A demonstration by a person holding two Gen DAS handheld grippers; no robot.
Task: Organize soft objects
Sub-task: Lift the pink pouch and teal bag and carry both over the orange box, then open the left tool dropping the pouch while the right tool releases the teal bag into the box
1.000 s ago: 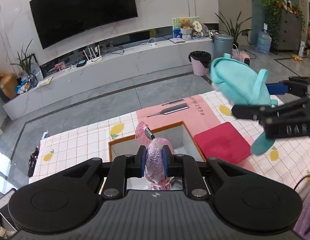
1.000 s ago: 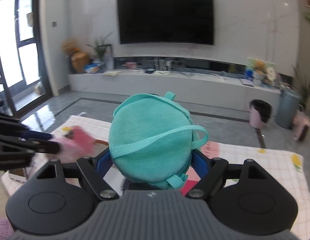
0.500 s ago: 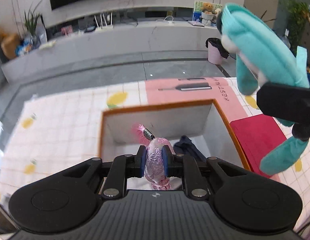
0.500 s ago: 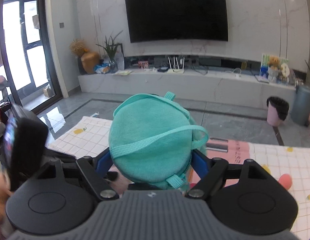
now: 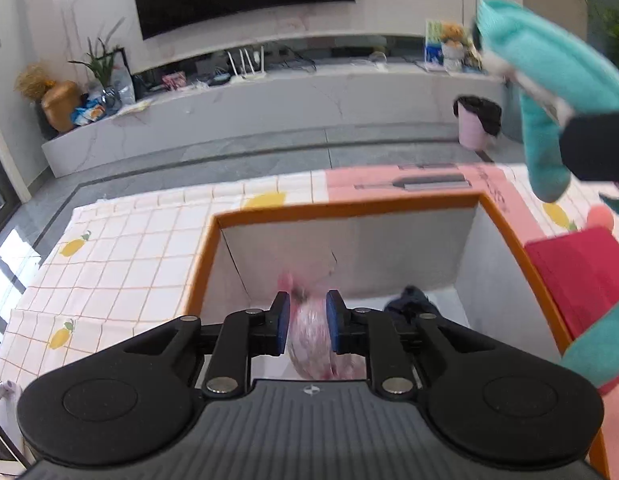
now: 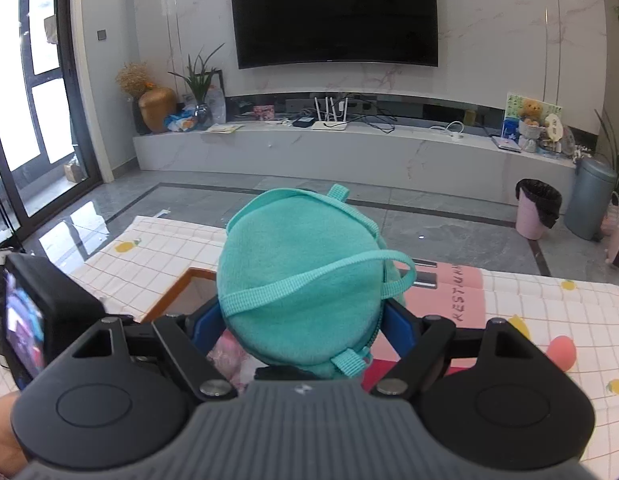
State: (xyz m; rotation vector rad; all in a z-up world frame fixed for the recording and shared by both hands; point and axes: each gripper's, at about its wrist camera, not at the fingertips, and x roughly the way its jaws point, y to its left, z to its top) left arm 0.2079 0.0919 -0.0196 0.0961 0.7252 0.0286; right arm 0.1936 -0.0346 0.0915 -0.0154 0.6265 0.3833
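Pink, crinkled and shiny: a small soft toy [image 5: 309, 332] sits between the blue pads [image 5: 281, 326] of the left gripper [image 5: 307, 326], above the open box [image 5: 333, 208]. The pads stand slightly apart from its sides and the toy is blurred, so I cannot tell whether it is gripped or already let go; the placing over the box suggests a drop-off into it.

Dark blue fabric item [image 5: 409, 300]: lies on the box floor, just right of the left gripper's fingers. Box walls pale grey, rim orange.

Teal plush pouch [image 6: 301, 284] with woven straps: clamped between the blue pads [image 6: 397, 328] of the right gripper [image 6: 301, 328], fingers spread wide around its bulk, the body bulging up and forward past the fingertips. It is carried high, near the box's right side, probably waiting its turn to go in.

Red mat [image 5: 577, 276]: flat on the cloth, touching the box's right wall.

Tablecloth [image 5: 121, 260]: white check with lemon print, a pink panel at the far edge.

Small peach ball [image 6: 561, 354]: on the cloth, right of the pouch, apart from both grippers.

Beyond: grey floor, pink bin [image 6: 533, 208], wall-mounted television [image 6: 333, 12].
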